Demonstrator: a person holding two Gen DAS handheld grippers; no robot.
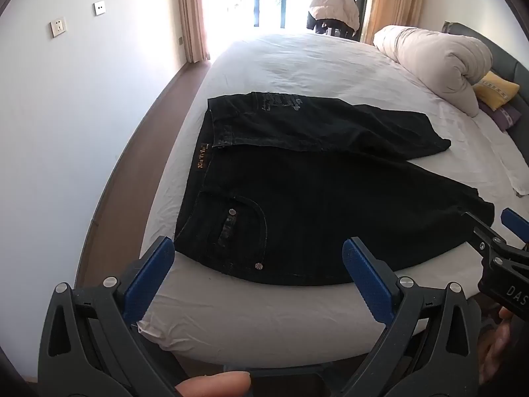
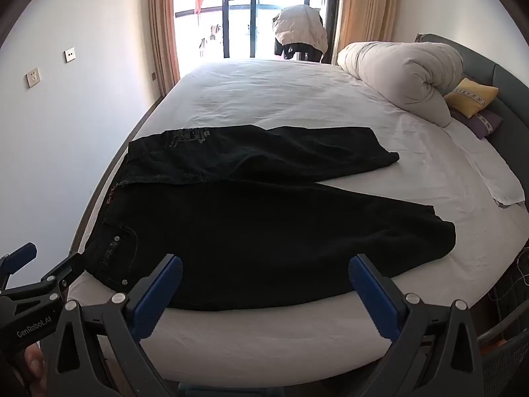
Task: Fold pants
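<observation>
1. Left claw [image 1: 258, 264] hangs wide and holds nothing, its blue pads [image 1: 150, 279] just short of the waistband end of the pants [image 1: 297, 205].
2. Right claw [image 2: 266, 283] is spread just as wide and is also bare, hovering over the near edge of the lower leg.
3. Those pants lie flat on the bed [image 2: 281, 99], waist toward the wall on the left, both legs running right and splayed apart in a narrow V.
4. As I judge it, no fold is made yet; this is the approach before the first grasp.
5. Next move likely calls for pinching the near leg at waist and hem, one claw on each, then lifting it over onto the far leg so the two stack evenly.
6. Black denim looks thick and stiff; a riveted pocket [image 1: 238, 231] and a tan waist label [image 1: 200, 158] break its dark surface.
7. White sheet is smooth, with soft creases.
8. Farther right, a rolled pale duvet [image 2: 406, 79] bulges like a bolster, and a yellow pillow [image 2: 472, 97] sits just behind it.
</observation>
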